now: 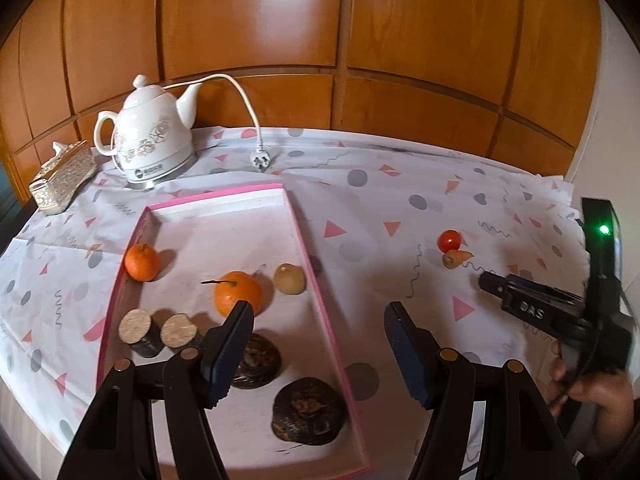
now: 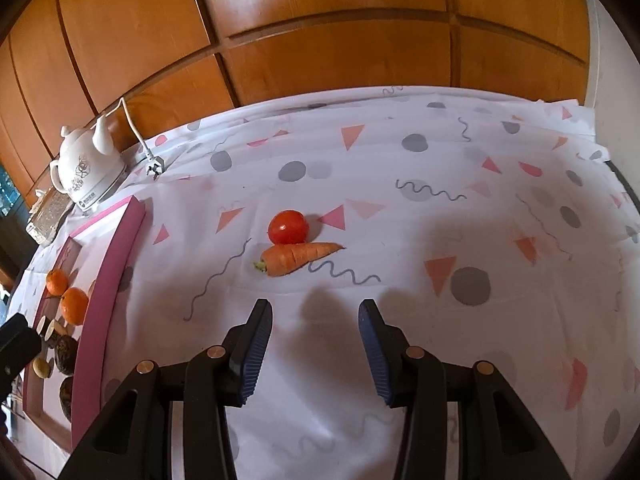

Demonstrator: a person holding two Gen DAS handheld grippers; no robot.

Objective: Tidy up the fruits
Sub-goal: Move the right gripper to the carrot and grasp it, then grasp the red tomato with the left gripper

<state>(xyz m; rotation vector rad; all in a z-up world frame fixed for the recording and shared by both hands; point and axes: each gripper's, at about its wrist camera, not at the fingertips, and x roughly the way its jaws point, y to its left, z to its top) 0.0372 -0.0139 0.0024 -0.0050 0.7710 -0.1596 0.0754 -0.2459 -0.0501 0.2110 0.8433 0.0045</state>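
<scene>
- Fruits and vegetables are split between two spots: most lie inside the pink-rimmed tray (image 1: 308, 264), while a tomato (image 2: 288, 227) and a carrot (image 2: 298, 258) lie on the patterned tablecloth (image 2: 440, 168) to the tray's right.
- Inside the tray sit two oranges, one against the left wall (image 1: 142, 262) and one with a stem near the middle (image 1: 238, 294), a small pale potato (image 1: 290, 279), two cut brown cylinders (image 1: 136, 330) side by side, and two dark round lumps (image 1: 308, 410) nearer the camera.
- Tomato and carrot touch, the carrot lying just in front with its tip pointing right.
- The left gripper (image 1: 320, 344) hangs over the tray's right edge, jaws spread wide and holding nothing.
- The right gripper (image 2: 316, 340) hovers above the cloth just short of the carrot, jaws spread and empty.
- A white kettle (image 1: 154, 140) with its cord and plug (image 1: 262, 160) stands behind the tray, a glittery tissue box (image 1: 62, 178) to its left.
</scene>
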